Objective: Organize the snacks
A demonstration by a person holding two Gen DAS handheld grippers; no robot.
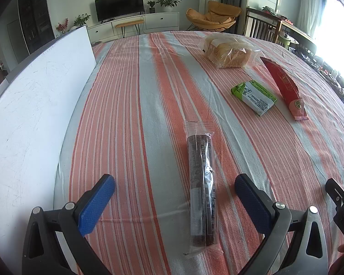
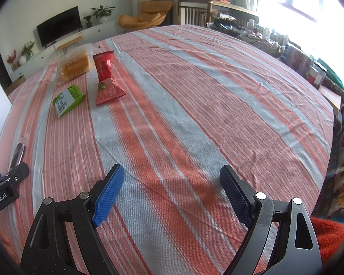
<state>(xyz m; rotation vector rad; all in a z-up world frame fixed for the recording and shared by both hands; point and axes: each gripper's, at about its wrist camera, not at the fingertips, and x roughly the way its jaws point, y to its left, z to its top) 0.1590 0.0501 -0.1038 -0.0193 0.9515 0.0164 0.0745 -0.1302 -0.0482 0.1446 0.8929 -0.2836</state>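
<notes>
A long dark snack bar in clear wrap (image 1: 201, 188) lies on the striped tablecloth (image 1: 149, 105) between the fingers of my open left gripper (image 1: 174, 183); its end shows in the right wrist view (image 2: 17, 153). Farther off lie a green-and-white packet (image 1: 254, 97) (image 2: 67, 99), a red packet (image 1: 284, 84) (image 2: 106, 78) and bagged bread (image 1: 228, 50) (image 2: 74, 65). My right gripper (image 2: 172, 176) is open and empty above bare cloth, with the snacks far to its left. The left gripper's body (image 2: 2, 188) shows at its left edge.
A white board-like tray (image 1: 34, 105) lies along the table's left side. The right gripper's edge (image 1: 341, 204) shows at the left view's right. The table's right edge (image 2: 330, 123) borders a patterned blanket and clutter. Beyond are a TV, chair and shelves.
</notes>
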